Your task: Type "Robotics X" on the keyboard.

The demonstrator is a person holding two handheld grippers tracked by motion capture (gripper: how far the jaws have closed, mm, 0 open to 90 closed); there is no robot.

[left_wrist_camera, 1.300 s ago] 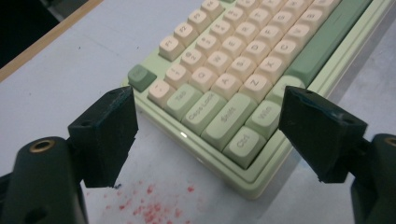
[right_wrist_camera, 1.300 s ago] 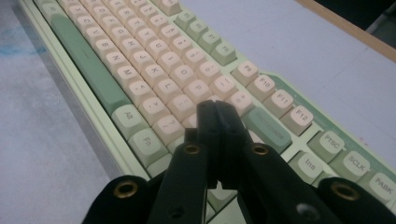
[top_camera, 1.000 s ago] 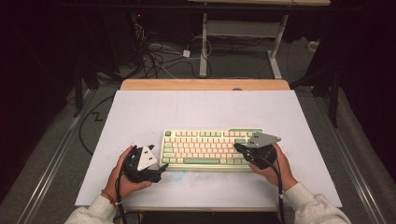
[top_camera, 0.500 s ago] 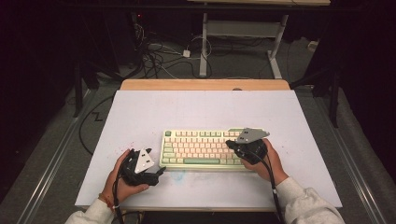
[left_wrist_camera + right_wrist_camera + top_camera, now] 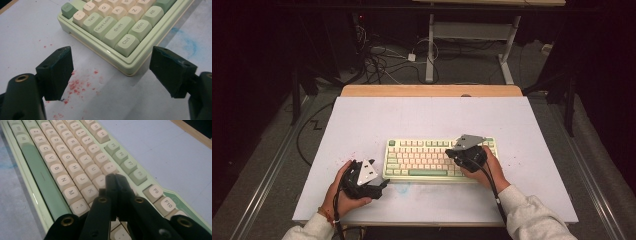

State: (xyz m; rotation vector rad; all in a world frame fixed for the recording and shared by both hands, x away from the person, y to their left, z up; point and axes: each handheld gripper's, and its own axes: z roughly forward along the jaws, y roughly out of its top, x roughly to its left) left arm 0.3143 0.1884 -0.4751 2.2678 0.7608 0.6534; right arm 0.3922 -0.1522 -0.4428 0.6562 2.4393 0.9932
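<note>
A pale green and cream keyboard [image 5: 432, 157] lies on the white table mat [image 5: 422, 120], near its front. My right gripper [image 5: 451, 152] hovers over the keyboard's right half, jaws pressed together with nothing between them; in the right gripper view its tips [image 5: 115, 178] sit just above the cream keys [image 5: 75, 170] near the O and L. My left gripper [image 5: 382, 186] rests in the person's hand just off the keyboard's front left corner [image 5: 130, 71]. Its jaws stand wide apart, and between them [image 5: 111, 70] lie that corner and bare mat.
Red specks [image 5: 75, 85] and a blue smear [image 5: 190, 45] mark the mat by the keyboard's corner. A wooden strip [image 5: 432, 91] edges the table's far side. Cables [image 5: 382, 62] and desk legs [image 5: 430, 50] stand on the dark floor beyond.
My right gripper has slid left from the keyboard's right end to over its keys. The left gripper has kept still.
</note>
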